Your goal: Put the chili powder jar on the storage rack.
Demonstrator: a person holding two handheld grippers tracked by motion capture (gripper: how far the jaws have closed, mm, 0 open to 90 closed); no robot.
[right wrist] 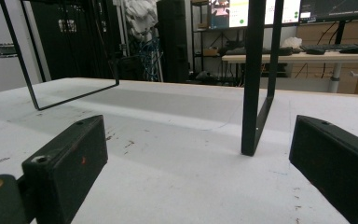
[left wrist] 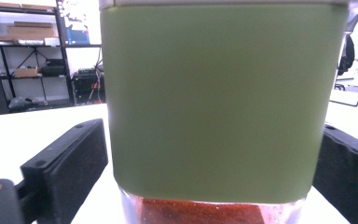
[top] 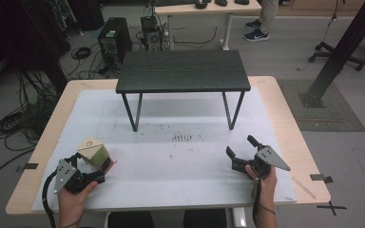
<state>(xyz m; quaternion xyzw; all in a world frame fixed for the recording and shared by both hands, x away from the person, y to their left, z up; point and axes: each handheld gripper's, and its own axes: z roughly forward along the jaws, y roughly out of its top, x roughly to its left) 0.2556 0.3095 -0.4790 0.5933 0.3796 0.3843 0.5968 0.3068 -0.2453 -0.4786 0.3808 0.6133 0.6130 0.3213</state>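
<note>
A square jar (top: 94, 153) with an olive-green sleeve, a pale lid and reddish contents at its bottom stands near the front left of the white mat. My left gripper (top: 92, 164) is shut on it. In the left gripper view the jar (left wrist: 219, 102) sits between the two black jaws, and both jaws touch its sides. My right gripper (top: 239, 146) rests low over the mat at the front right, open with nothing between its fingers. Its jaws stand wide apart in the right gripper view (right wrist: 200, 163).
A small black table (top: 183, 71) on thin metal legs stands at the back middle of the white mat (top: 171, 161). One leg (right wrist: 254, 93) rises just ahead of my right gripper. Dark scuff marks (top: 181, 137) dot the mat's centre. Cables and computer cases lie on the floor beyond.
</note>
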